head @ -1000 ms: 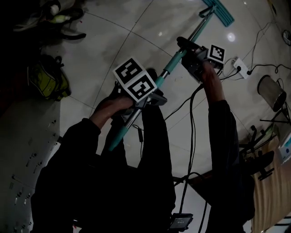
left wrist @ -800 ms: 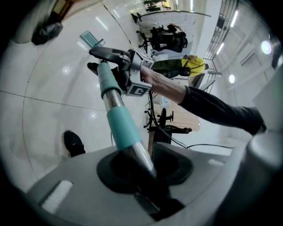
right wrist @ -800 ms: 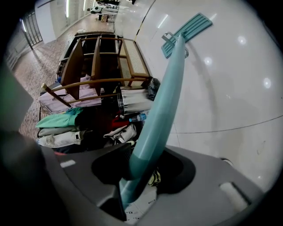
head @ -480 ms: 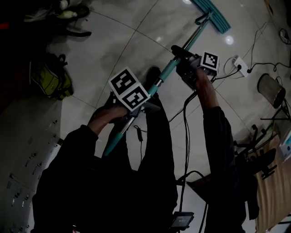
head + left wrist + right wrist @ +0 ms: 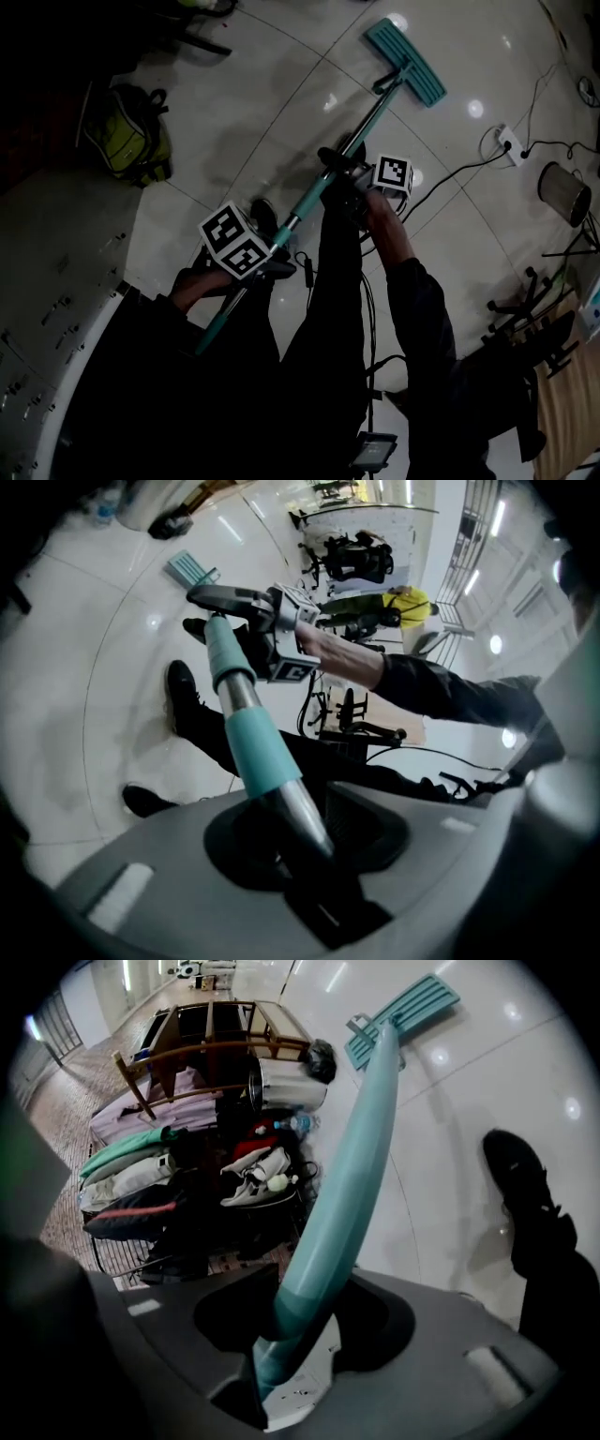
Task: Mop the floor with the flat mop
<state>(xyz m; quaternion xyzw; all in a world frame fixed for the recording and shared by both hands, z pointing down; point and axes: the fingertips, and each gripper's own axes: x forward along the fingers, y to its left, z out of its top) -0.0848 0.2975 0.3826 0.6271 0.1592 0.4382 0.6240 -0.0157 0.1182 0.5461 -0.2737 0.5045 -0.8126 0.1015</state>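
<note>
Cables (image 5: pixel 459 171); bag (image 5: pixel 127 136) (perhaps backpack) around mop (image 5: pixel 408 64)

Glossy tiled floor (image 5: pixel 272 84); mop pole (image 5: pixel 364 120) of smooth metal, plastic-sleeved.

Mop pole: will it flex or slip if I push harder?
Probably stiff: the pole runs straight from the left gripper through the right gripper to the mop head. It might twist or slide, being round and smooth, bare metal at the left gripper. The head should glide easily on the glossy floor.
</note>
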